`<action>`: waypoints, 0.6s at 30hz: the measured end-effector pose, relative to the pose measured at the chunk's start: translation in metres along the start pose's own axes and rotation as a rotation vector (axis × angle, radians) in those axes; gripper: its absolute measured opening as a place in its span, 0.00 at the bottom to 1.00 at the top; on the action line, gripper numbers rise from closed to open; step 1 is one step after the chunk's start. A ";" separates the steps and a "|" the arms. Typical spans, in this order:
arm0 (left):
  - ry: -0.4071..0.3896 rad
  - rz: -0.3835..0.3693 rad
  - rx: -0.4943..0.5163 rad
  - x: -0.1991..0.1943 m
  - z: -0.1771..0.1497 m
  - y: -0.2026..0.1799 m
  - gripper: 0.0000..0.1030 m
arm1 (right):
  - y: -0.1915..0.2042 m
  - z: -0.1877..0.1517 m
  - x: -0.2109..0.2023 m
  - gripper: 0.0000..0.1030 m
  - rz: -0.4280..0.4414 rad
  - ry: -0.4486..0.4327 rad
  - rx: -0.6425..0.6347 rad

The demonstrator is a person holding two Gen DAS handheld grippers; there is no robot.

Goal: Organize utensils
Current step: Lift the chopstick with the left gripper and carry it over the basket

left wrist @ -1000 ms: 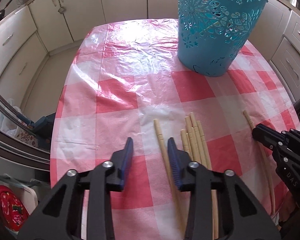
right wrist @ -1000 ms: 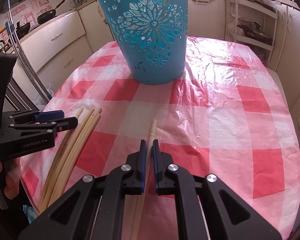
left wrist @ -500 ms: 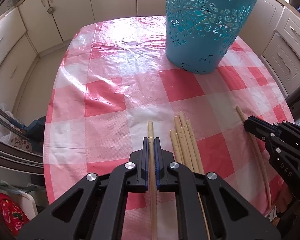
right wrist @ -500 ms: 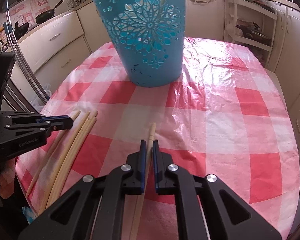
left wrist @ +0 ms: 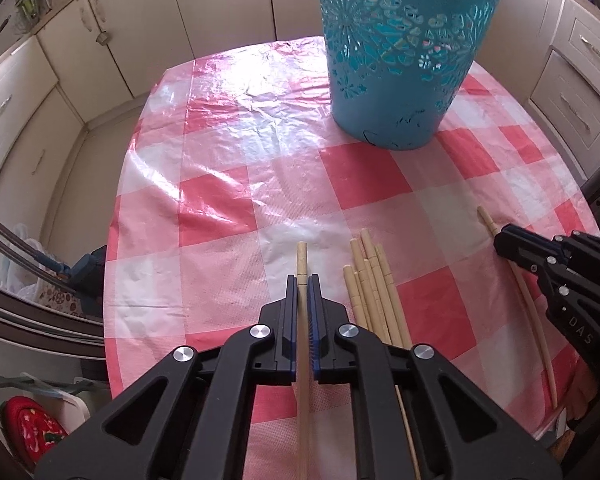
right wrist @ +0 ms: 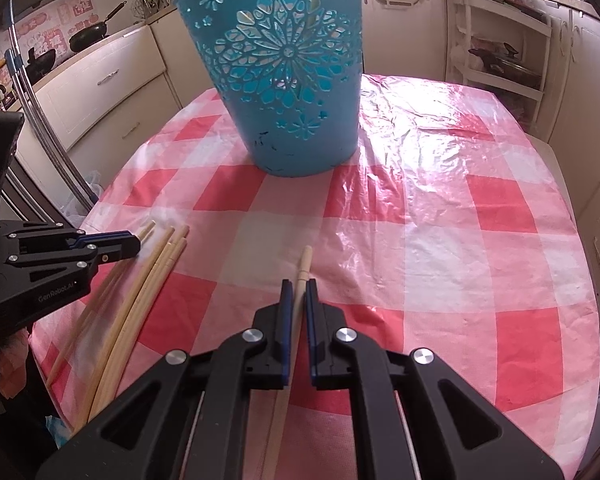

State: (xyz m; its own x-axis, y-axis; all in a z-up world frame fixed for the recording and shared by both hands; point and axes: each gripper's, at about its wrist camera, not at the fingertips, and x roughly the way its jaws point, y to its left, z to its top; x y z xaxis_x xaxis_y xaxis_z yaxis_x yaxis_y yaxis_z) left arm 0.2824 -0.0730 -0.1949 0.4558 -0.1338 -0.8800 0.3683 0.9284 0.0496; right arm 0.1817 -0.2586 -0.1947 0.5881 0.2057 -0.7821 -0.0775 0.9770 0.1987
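The teal basket (left wrist: pixel 400 52) got chopped off by the top edge in the left wrist view, so its rim never showed, and you couldn't see inside it from either camera. The near ends of the loose chopsticks (left wrist: pixel 374 292) vanished under the left claw (left wrist: pixel 302 300). The chopstick (right wrist: pixel 296 312) in the right claw (right wrist: pixel 297 304) ran out the bottom edge. The surface (right wrist: pixel 440 208) was cut off at the frame's lower edge too.

One blue basket (left wrist: pixel 396 52), two claws (left wrist: pixel 303 280) (right wrist: pixel 296 286), roughly eight wooden chopsticks (left wrist: pixel 370 280).
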 end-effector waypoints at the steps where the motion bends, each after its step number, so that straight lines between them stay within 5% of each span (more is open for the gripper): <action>1: -0.018 0.002 -0.006 -0.005 0.002 0.002 0.05 | -0.001 0.000 0.000 0.07 0.004 -0.002 0.006; 18: -0.377 -0.189 -0.131 -0.086 0.023 0.013 0.05 | 0.006 -0.001 0.001 0.07 -0.025 -0.011 -0.019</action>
State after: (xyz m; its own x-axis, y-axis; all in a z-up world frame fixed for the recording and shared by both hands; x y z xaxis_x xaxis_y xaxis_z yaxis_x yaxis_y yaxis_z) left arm 0.2665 -0.0568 -0.1079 0.6631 -0.4002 -0.6325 0.3791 0.9082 -0.1773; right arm 0.1806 -0.2529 -0.1948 0.5989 0.1810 -0.7801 -0.0779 0.9827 0.1682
